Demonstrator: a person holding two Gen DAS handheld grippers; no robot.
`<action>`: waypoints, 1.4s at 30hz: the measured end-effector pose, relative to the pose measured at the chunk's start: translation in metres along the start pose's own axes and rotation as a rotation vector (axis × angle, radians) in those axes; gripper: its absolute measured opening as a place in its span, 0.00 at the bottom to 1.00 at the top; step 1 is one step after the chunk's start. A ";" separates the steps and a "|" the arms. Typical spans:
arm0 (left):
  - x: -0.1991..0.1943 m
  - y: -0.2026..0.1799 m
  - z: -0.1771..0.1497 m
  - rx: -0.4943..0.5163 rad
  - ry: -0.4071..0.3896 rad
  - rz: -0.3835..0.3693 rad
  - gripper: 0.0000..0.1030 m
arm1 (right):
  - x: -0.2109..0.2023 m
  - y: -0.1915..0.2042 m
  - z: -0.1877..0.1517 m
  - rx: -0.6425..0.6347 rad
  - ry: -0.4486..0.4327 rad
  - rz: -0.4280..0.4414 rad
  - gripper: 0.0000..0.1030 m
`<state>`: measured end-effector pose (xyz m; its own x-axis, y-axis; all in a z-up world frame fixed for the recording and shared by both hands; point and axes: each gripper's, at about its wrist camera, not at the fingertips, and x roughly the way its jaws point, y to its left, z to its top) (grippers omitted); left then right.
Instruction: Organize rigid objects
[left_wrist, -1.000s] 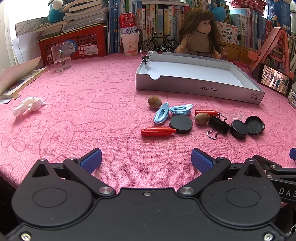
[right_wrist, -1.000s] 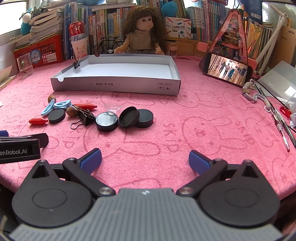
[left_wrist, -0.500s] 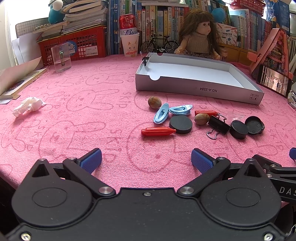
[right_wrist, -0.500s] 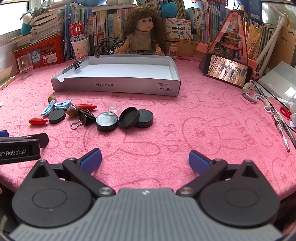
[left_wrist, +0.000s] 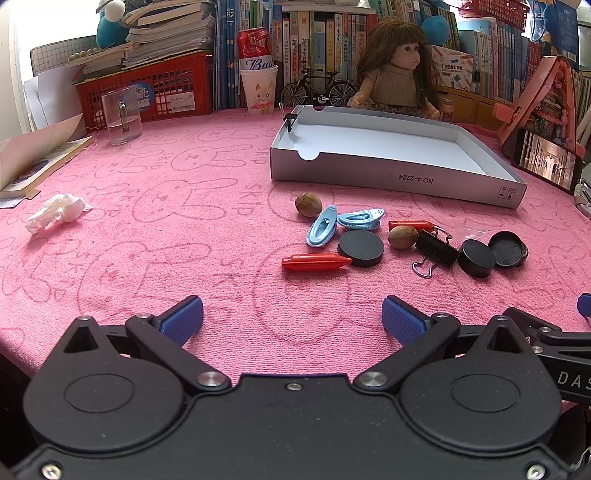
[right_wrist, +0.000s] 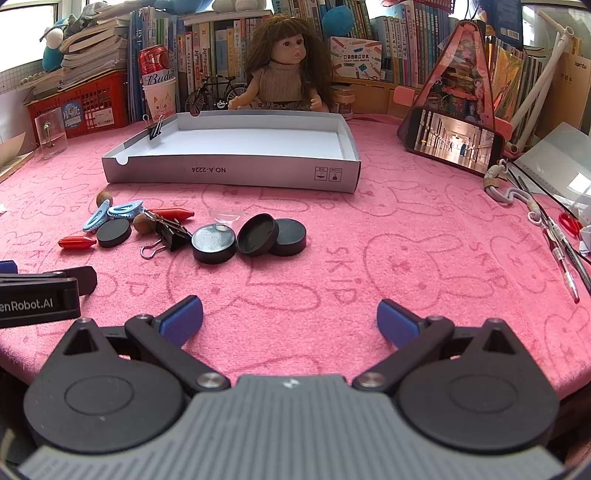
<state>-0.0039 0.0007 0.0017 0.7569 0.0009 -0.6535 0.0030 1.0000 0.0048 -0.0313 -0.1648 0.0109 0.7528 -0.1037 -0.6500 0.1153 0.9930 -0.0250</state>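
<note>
Small rigid objects sit scattered on the pink bunny-print cloth (left_wrist: 184, 229), all just in front of the shallow white cardboard tray (right_wrist: 229, 173), whose floor is bare apart from a binder clip (right_wrist: 155, 129) pinched onto its left wall. Left to right in the left wrist view: a nut (left_wrist: 307, 204) nearest the tray, two light-blue clips (left_wrist: 322, 230) touching each other, a red plastic piece (left_wrist: 315, 262) lying flat with its tip against a black round disc (left_wrist: 361, 248), a second nut (left_wrist: 402, 237) beside a second red piece (left_wrist: 410, 224), a black binder clip (left_wrist: 436, 248) tipped on its side, then the black round caps. From the right wrist view those caps read clearly: one black cap (right_wrist: 213, 243) upright, an open black lid (right_wrist: 257, 235) leaning tilted on another black disc (right_wrist: 288, 236). Left gripper (left_wrist: 291, 319) hovers low over the near edge of the cloth, blue pads (left_wrist: 183, 319) spread wide, nothing between them, nothing touched. Right gripper (right_wrist: 290, 319) likewise: pads (right_wrist: 397, 325) fully apart, empty, above bare cloth near the front edge, well short of the pile. Back edge holds a doll (right_wrist: 282, 74), a model bicycle (right_wrist: 214, 94) and a paper cup (right_wrist: 159, 98); a phone (right_wrist: 454, 142) stands propped at the right, a glass (left_wrist: 122, 114) at the far left.
</note>
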 end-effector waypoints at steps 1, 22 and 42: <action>0.000 0.000 0.000 0.000 0.001 -0.001 1.00 | 0.000 0.000 0.000 -0.002 0.000 0.001 1.00; -0.002 -0.003 0.021 0.066 -0.059 -0.057 0.52 | 0.005 0.007 0.017 -0.129 -0.152 -0.029 0.71; 0.015 -0.015 0.016 0.085 -0.079 -0.046 0.42 | 0.021 0.021 0.013 -0.244 -0.162 -0.031 0.65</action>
<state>0.0179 -0.0147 0.0037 0.8036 -0.0485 -0.5932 0.0914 0.9949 0.0424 -0.0046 -0.1466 0.0069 0.8473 -0.1227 -0.5167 -0.0044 0.9713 -0.2378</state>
